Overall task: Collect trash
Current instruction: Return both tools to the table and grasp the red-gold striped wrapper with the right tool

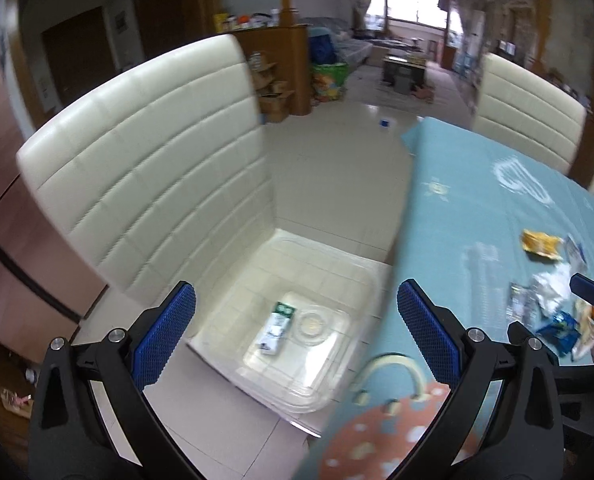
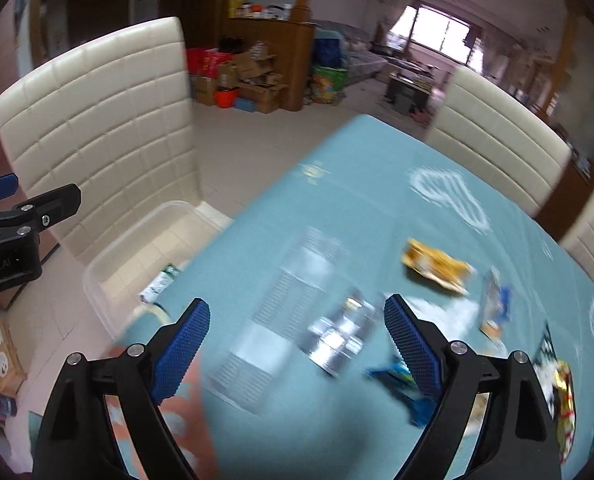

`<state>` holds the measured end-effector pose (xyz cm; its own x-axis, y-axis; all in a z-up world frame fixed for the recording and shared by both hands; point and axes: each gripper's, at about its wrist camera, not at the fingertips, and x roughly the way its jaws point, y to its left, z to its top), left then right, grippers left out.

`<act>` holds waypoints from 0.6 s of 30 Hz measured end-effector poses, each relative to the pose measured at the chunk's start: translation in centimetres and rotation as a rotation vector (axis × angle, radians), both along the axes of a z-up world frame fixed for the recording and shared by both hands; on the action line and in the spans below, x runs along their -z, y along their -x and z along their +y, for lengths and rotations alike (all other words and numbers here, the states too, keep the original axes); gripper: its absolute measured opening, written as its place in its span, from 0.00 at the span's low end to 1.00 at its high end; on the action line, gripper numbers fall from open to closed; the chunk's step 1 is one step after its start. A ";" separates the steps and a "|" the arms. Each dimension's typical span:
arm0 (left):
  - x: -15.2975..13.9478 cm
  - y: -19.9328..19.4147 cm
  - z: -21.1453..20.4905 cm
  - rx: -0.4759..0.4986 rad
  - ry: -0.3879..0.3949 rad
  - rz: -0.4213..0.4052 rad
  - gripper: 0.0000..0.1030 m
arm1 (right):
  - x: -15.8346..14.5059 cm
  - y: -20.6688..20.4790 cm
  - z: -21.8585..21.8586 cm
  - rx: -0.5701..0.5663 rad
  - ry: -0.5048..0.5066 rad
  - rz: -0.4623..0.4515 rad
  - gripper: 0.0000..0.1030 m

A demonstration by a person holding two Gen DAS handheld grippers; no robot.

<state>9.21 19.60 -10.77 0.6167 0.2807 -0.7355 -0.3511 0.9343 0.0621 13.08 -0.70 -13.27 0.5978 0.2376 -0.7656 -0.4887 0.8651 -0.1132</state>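
Right wrist view: we look down on a scatter of wrappers on the teal tablecloth (image 2: 337, 184), all of it smeared by motion.
Trash: a silver foil packet (image 2: 337, 336) lies between our spread fingers; a blue wrapper (image 2: 397, 380) sits just beside the right pad, a yellow wrapper (image 2: 437, 268) farther out, white crumpled paper (image 2: 449, 312) near it, and a clear ribbed plastic piece (image 2: 281, 320) to the left.
Right gripper (image 2: 297, 344): jaws stand wide apart, above the litter, with nothing clasped in them.
Left gripper (image 1: 297, 332): jaws equally wide, empty, hanging over the gap between table and chair.
Table edge: in the left wrist view the cloth's near edge (image 1: 401, 240) runs diagonally and drops off beside the chair; the litter lies well back from it.
Container: a clear plastic bin (image 1: 337, 380) sits on the seat of the cream padded chair (image 1: 145, 152), tucked just beside the table edge.
Bin contents: one green-and-white carton (image 1: 277, 328) lies flat on its floor.
Open room: pale tiled floor (image 1: 337, 152) stretches away beyond the chair toward a wooden cabinet (image 1: 281, 48), stacked cardboard boxes (image 2: 253, 76) and a bright window (image 1: 413, 0).
Far side: another cream chair (image 1: 529, 116) lines the opposite table edge.
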 end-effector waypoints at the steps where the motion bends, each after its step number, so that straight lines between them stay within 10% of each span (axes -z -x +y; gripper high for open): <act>1: 0.0 -0.4 -1.3 0.026 0.002 0.003 0.97 | 0.0 0.0 -2.1 0.041 0.008 -0.005 0.84; 18: 2.5 -4.9 -25.8 0.421 0.036 0.087 0.96 | 2.1 -0.7 -31.2 0.550 0.137 0.003 0.84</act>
<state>14.10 -6.17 -13.32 0.6073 -0.0096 -0.7944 0.0666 0.9970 0.0389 13.78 -31.86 -15.42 0.6035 -0.2102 -0.7691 0.0294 0.9698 -0.2420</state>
